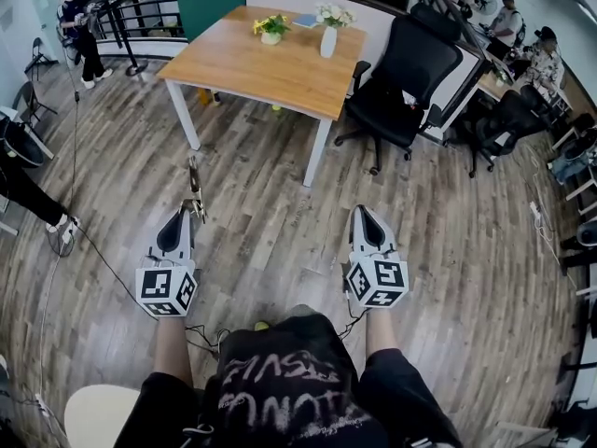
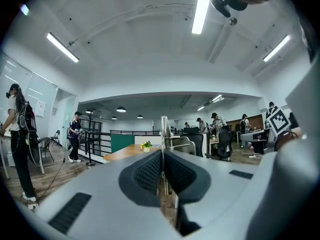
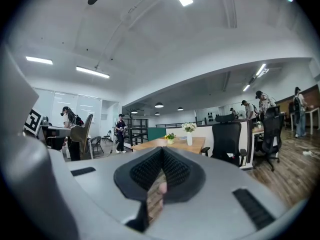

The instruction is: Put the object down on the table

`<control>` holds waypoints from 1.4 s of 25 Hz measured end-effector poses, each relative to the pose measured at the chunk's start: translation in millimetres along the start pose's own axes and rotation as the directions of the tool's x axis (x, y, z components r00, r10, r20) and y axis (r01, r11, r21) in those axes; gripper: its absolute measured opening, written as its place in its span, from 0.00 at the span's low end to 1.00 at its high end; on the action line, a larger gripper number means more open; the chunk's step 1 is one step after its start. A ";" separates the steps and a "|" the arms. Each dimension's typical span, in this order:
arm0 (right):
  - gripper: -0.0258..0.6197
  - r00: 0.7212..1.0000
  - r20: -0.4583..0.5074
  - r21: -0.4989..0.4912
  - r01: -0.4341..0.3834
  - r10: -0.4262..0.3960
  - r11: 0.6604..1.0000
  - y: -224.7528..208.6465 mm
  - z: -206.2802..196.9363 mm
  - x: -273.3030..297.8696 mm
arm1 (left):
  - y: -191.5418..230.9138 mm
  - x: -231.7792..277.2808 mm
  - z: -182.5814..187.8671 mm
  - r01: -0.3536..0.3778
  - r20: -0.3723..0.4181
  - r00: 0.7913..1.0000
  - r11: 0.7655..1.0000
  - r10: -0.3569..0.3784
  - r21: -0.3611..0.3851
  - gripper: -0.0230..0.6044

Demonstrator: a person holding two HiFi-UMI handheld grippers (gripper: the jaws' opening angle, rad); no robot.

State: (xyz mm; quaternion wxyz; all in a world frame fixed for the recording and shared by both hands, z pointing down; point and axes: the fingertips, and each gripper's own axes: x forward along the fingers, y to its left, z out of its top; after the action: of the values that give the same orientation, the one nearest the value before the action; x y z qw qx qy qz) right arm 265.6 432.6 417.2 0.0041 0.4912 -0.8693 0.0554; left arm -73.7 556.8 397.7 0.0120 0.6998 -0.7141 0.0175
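My left gripper [image 1: 192, 215] is shut on a thin metal object [image 1: 194, 189] that sticks out past its tips, over the wooden floor. In the left gripper view the same metal object [image 2: 165, 131] stands up from between the closed pads of the left gripper [image 2: 161, 153]. My right gripper [image 1: 362, 211] hangs level beside it, shut, with nothing between its pads; the right gripper [image 3: 161, 150] shows the same in its own view. The wooden table [image 1: 280, 68] stands some way ahead of both grippers. It carries a pot of yellow flowers [image 1: 270, 29], a white vase [image 1: 328, 40] and a blue book [image 1: 306, 20].
A black office chair [image 1: 403, 80] stands at the table's right side. More chairs and seated people [image 1: 536, 63] fill the far right. A person [image 1: 79, 26] stands by a railing at the back left. Cables [image 1: 89, 241] trail across the floor at left.
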 end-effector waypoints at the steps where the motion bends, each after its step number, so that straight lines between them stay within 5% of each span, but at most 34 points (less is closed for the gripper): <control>1: 0.05 1.000 -0.003 -0.003 -0.001 0.001 1.000 2.2 -2.2 1.8 | 2.1 1.4 -1.1 0.001 0.000 1.000 1.000 -0.001 -0.002 0.07; 9: 0.05 0.999 -0.006 -0.015 -0.041 0.041 0.999 8.0 -6.4 51.3 | 21.7 43.2 -8.7 0.000 -0.007 1.000 1.000 0.000 -0.014 0.07; 16: 0.05 0.998 0.005 -0.001 -0.059 0.059 0.998 -14.9 -6.4 141.7 | 37.8 130.5 -4.3 -0.007 -0.019 1.000 1.000 0.008 0.007 0.07; 35: 0.05 0.996 -0.034 0.041 -0.083 0.085 0.996 -149.0 4.5 373.7 | 28.8 401.4 12.8 -0.015 -0.045 0.999 0.999 0.017 0.049 0.07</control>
State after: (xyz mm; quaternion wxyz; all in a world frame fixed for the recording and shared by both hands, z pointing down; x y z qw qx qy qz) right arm 199.7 37.1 449.6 0.0075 0.4532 -0.8877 0.0816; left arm -110.6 155.9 401.4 0.0111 0.6935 -0.7186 0.0509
